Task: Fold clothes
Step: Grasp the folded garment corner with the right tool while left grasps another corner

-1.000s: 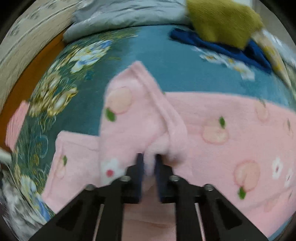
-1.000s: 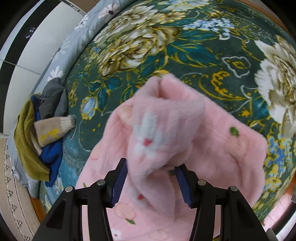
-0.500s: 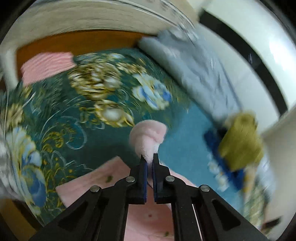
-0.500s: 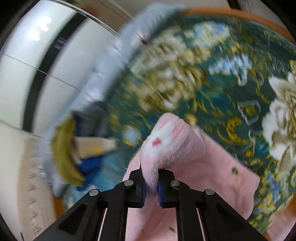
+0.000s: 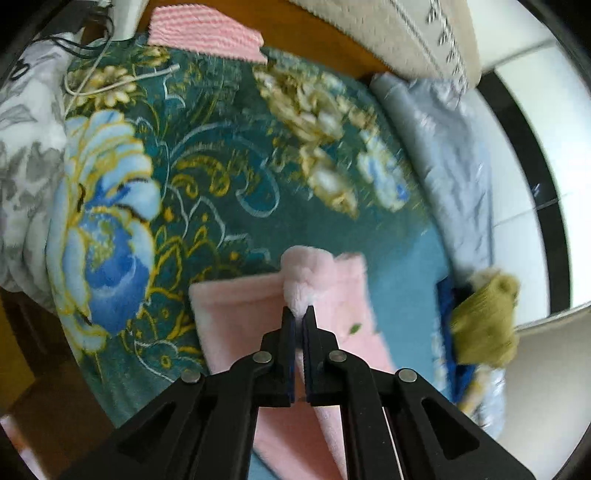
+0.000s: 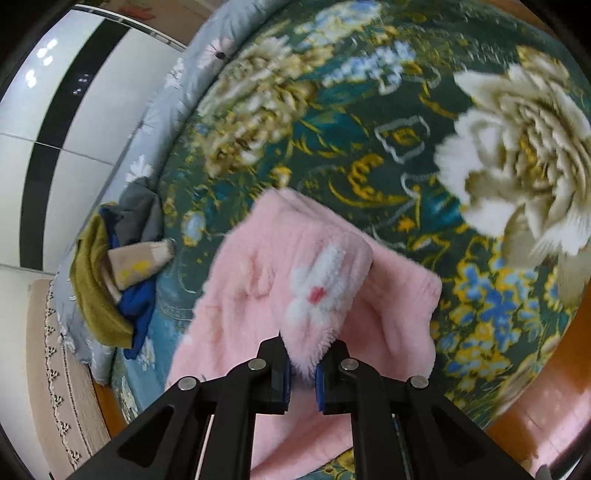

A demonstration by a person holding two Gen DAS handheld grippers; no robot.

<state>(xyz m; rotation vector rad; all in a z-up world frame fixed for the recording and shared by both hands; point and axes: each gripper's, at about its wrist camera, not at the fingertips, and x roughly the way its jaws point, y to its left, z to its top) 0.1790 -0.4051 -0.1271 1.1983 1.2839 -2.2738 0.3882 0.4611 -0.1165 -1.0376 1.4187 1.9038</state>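
Pinching hard, the left gripper [image 5: 299, 314] has its jaws clenched on a bunched fold of the fluffy pink fleece garment [image 5: 240, 314], and the fabric puffs out just past the tips! Below and beyond them the rest of the pink fleece spreads out over the teal floral blanket [image 5: 207, 173] that covers the bed.

Over on the right wrist view, the right gripper [image 6: 303, 363] is clamped on the same garment [image 6: 255, 280] too, its jaws closed around a thick roll of fleece with a white flower print [image 6: 317, 291] on it. More of the pink fleece drapes down beneath onto the blanket [image 6: 369, 129] with its big cream blossoms.

Further out on the bed, well apart from the pink fleece, sits a small heap of other clothes [image 6: 110, 273]: an olive-green knit, a blue piece, a beige one and something grey. The left wrist view catches the olive knit [image 5: 484, 325] at its right edge, blurred. A pale grey-blue quilt [image 5: 454, 155] runs along the far side of the bed, and a ribbed pink cloth [image 5: 203, 29] lies at the far end by the orange-brown wood. White wall panels with a black stripe [image 6: 55, 122] close the background.
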